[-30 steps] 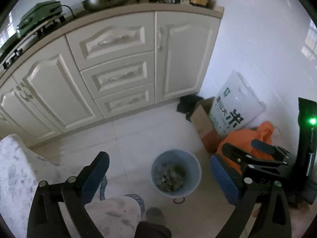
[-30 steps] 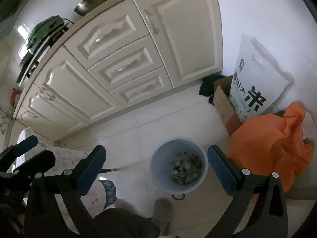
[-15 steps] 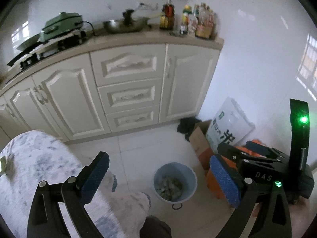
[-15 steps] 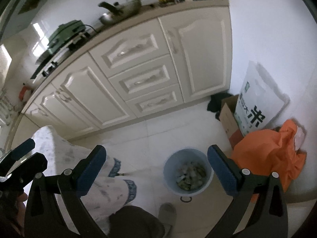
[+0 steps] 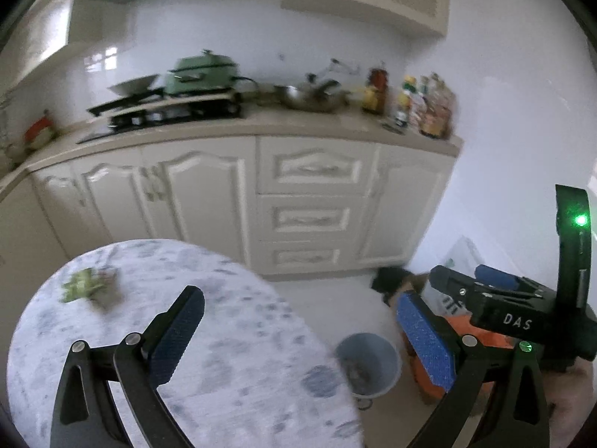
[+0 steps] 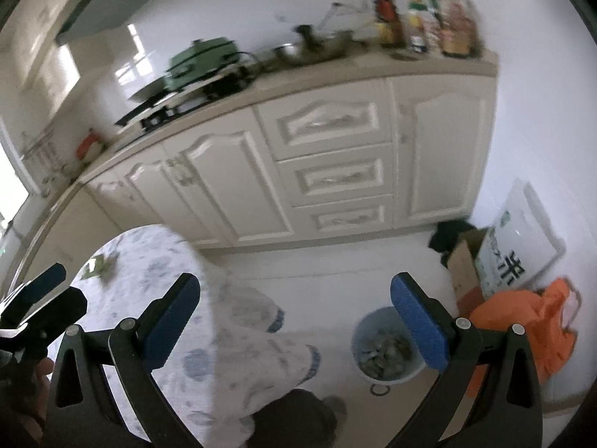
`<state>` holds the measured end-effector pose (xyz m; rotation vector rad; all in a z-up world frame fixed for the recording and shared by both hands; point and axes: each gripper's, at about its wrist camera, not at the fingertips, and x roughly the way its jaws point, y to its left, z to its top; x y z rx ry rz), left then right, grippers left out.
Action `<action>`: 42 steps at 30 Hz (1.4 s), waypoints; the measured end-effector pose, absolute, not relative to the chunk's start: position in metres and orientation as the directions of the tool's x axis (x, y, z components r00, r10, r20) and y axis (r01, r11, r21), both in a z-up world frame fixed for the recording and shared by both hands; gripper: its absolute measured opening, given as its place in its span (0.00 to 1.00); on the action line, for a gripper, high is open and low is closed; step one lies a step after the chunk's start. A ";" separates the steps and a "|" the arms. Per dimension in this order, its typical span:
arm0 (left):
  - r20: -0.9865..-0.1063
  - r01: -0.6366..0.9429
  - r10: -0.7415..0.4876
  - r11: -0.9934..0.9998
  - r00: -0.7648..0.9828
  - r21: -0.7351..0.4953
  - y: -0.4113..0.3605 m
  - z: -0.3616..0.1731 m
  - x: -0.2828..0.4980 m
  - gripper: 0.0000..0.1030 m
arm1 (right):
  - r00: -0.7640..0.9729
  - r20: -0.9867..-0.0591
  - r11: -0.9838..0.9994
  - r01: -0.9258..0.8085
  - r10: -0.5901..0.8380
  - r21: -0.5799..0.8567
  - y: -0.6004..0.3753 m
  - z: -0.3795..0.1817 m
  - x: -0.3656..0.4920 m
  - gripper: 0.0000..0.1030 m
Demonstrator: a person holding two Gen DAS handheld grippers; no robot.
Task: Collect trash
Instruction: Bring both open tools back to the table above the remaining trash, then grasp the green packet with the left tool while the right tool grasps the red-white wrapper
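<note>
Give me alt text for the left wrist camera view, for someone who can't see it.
The open, empty left gripper hangs above a round table with a blue-flecked white cloth, where a crumpled green wrapper lies at the far left. To the right on the floor stands a blue trash bin, already holding trash, before cream kitchen cabinets; the picture is motion-blurred.

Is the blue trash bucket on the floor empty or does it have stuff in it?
It has stuff in it. The right wrist view shows the trash bucket standing upright with a pile of scraps covering its bottom.
</note>
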<state>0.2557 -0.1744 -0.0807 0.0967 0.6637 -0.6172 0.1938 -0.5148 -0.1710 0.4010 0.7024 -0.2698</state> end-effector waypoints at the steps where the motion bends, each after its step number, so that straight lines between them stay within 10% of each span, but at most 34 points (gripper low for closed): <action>1: -0.595 0.549 -0.493 0.830 0.635 -0.101 -0.164 -0.079 0.250 0.99 | 0.738 -0.668 0.896 0.357 -0.097 0.264 -0.508 -0.169 0.196 1.00; 23: -0.603 0.122 -0.153 0.988 0.783 -0.092 0.025 -0.101 0.257 0.99 | 0.716 -0.676 0.981 -0.067 0.175 0.183 -0.301 -0.172 0.337 1.00; 42: -0.760 0.129 -0.105 0.991 0.641 -0.028 -0.031 -0.196 0.510 0.99 | 0.622 -0.770 0.989 -0.086 0.146 0.118 -0.288 -0.236 0.429 1.00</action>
